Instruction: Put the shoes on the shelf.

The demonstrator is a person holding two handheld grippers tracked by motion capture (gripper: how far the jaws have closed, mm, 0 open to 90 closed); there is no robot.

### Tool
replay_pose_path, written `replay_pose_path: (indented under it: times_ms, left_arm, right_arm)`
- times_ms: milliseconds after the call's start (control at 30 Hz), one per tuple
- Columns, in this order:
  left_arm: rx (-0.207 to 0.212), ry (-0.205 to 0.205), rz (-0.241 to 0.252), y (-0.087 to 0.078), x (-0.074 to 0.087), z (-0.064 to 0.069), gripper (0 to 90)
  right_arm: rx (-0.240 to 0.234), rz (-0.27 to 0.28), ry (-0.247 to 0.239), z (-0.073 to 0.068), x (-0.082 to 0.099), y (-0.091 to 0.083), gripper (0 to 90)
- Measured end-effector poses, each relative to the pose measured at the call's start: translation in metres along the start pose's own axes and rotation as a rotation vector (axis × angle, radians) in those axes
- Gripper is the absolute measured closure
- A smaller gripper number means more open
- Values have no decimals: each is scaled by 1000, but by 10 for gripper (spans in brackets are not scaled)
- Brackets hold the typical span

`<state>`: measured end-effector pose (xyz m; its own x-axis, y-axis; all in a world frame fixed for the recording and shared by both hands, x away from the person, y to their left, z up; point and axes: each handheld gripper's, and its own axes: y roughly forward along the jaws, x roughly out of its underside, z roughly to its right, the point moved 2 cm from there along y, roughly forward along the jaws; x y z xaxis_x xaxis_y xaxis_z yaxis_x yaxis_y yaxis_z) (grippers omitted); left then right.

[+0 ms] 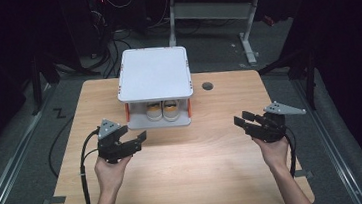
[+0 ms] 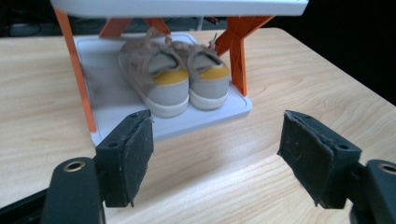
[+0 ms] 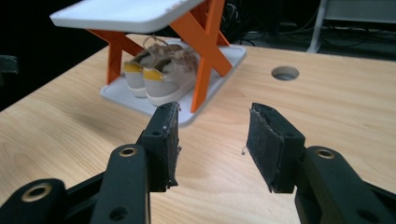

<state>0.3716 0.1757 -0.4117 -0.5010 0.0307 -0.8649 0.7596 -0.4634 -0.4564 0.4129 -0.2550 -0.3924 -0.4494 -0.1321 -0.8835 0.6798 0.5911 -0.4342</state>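
High view: a small two-level rack (image 1: 153,74) with a white top and orange legs stands at the far middle of the tabletop (image 1: 185,162). A pair of shoes (image 1: 162,110) sits on its lower tray, heels toward the person. The left gripper (image 1: 140,138) is near the rack's front left corner, apart from it, jaws spread with nothing between them. The right gripper (image 1: 241,121) is well off to the right, also apart from everything, jaws parted and empty.

Left gripper view: the shoes (image 2: 175,77), grey with yellow heel tabs, stand side by side and upright on the tray (image 2: 112,100), straight ahead of the left gripper (image 2: 215,140). Its pads (image 2: 137,154) are wide apart over bare wood, short of the tray's edge.

Right gripper view: the rack (image 3: 140,14) is farther off and to the left; the shoes (image 3: 159,74) show between its orange legs. The right gripper (image 3: 212,140) stands moderately open over bare tabletop, holding nothing.

Judging by this, the shoes sit neatly in the rack and no gripper touches them. Either placing is done, or a pick-up has not begun; I cannot tell which.
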Motion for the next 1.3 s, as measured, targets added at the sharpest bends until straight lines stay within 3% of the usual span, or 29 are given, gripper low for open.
replay_pose_path:
  times_ms: [467, 900, 1033, 1300]
  left_arm:
    - [-19, -12, -33, -3, 22, -16, 250]
    - [-36, -42, -82, 5, 45, -32, 250]
    - [-55, -60, -112, 11, 54, -38, 239]
    - [-119, -32, -171, 25, 66, -43, 237]
  right_arm:
    - [56, -14, 43, 16, 39, -11, 528]
    - [101, -50, 66, 28, 67, -7, 524]
    - [130, -71, 58, 31, 75, -3, 521]
    - [170, -132, 64, 39, 89, 7, 498]
